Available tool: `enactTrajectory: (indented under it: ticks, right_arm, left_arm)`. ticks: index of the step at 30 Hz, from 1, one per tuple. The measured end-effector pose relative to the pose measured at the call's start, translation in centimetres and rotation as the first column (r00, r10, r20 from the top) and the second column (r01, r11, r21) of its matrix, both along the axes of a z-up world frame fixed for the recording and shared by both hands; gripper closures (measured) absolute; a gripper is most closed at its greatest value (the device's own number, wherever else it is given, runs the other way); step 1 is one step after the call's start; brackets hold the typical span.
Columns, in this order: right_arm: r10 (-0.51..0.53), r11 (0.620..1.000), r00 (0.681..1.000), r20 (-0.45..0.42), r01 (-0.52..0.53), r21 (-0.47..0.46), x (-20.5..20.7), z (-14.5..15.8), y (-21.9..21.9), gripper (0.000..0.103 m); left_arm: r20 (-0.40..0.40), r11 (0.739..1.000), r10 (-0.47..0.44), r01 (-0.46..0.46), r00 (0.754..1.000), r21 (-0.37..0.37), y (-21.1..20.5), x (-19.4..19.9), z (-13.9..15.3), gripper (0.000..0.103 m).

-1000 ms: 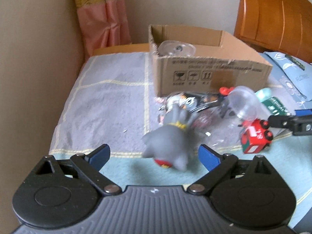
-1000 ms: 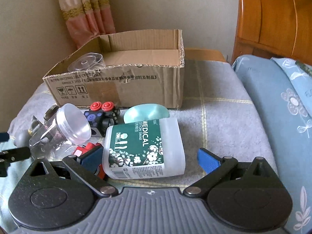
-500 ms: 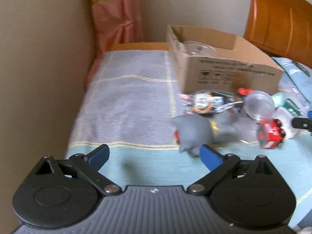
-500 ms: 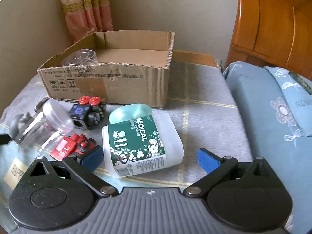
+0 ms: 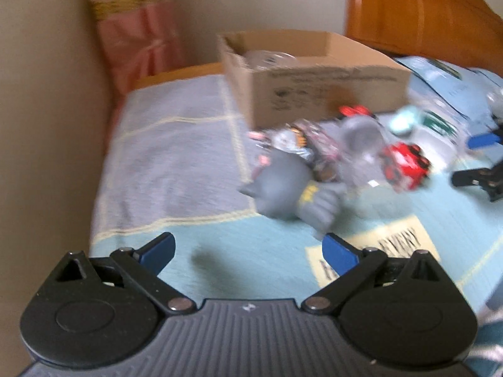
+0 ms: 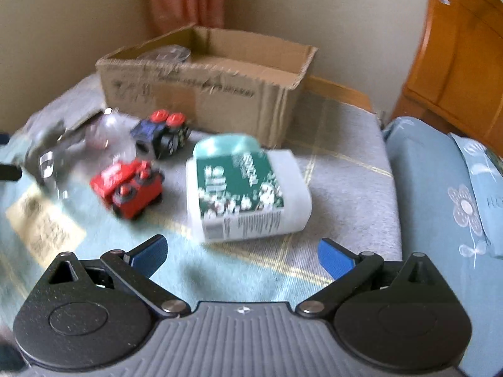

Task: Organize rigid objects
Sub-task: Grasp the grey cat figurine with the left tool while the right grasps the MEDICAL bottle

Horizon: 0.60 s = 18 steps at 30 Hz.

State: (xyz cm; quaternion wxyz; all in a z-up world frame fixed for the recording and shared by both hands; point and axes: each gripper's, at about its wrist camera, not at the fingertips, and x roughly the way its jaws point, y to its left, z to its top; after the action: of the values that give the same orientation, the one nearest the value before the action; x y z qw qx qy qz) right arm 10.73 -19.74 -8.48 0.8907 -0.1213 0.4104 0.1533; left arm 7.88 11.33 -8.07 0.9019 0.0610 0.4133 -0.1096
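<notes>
Now my left gripper [image 5: 248, 253] gapes wide, empty; its jaws were just opening, the grey toy figure [image 5: 290, 187] lying beyond them at centre. My right gripper [image 6: 242, 256] is wide too, holding nothing, below the swab box [image 6: 245, 191]. Cardboard box [image 6: 201, 94] sits upper centre.

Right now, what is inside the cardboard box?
Inside the cardboard box, one clear plastic container shows near its left corner. The front wall hides most of the floor, so anything lying lower there cannot be seen.

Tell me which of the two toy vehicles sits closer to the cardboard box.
The dark blue-black toy vehicle with two red knobs on top; the red toy vehicle lies farther from the cardboard box.
</notes>
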Motion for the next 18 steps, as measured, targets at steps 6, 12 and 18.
enactTrajectory:
  ticks: [6,12,18]
  right_arm:
    - [0.009,0.998,0.999,-0.05,-0.006,0.06,1.3,-0.8,-1.0,0.0]
    - [0.043,0.997,0.999,-0.033,-0.041,0.07,1.7,-1.0,-1.0,0.0]
    - [0.07,0.995,0.997,-0.026,-0.068,0.073,2.0,-1.0,-1.1,0.0]
  left_arm:
    - [-0.046,0.995,-0.104,0.104,0.994,0.008,-1.6,0.1,-1.6,0.001]
    - [-0.051,0.988,-0.153,0.152,0.987,-0.017,-1.6,0.9,-1.9,0.0]
    - [-0.058,0.978,-0.207,0.206,0.977,-0.016,-1.5,1.7,-1.9,0.0]
